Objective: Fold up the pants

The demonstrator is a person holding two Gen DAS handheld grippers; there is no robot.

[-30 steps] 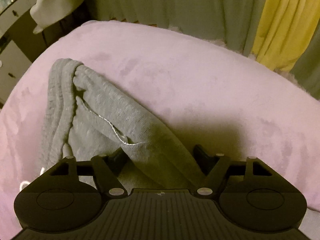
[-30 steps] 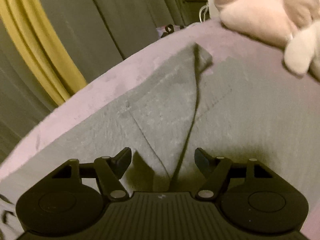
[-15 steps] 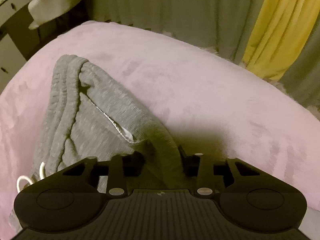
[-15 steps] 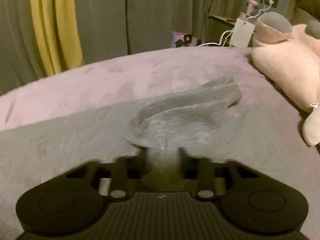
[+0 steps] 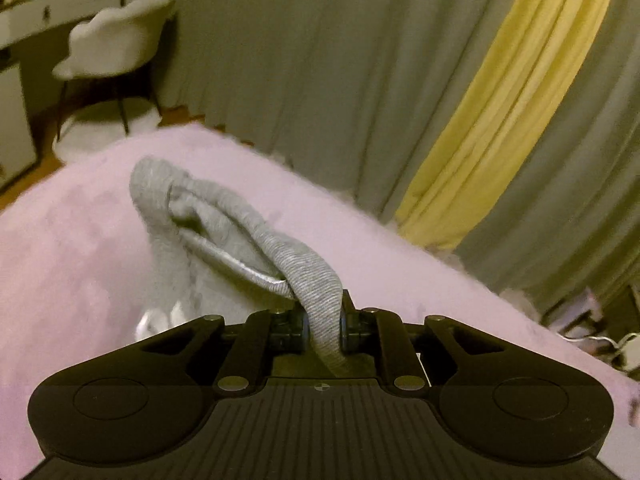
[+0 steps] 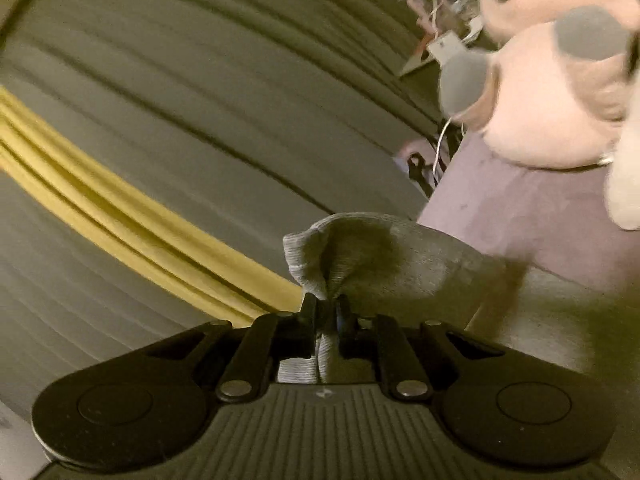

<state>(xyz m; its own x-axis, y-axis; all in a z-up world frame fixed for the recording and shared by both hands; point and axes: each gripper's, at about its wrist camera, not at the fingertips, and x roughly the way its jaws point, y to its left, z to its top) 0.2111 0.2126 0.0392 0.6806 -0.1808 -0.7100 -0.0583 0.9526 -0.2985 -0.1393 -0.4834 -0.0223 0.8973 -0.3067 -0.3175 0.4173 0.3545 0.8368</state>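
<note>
Your left gripper [image 5: 323,326] has its jaws clamped on a bunched fold of the grey pants [image 5: 224,220], and your right gripper [image 6: 327,318] pinches another fold; the pants are lifted above the pink bed [image 5: 72,248].

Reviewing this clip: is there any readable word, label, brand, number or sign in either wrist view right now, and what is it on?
No readable text in either view.
Left hand-held gripper: only a small round target mark on its body, no letters.
Right hand-held gripper: a small faint mark on its body, too blurred to read.
Gray pants: no label or print visible.
Clutter by the plush toy: too blurred to read.
</note>
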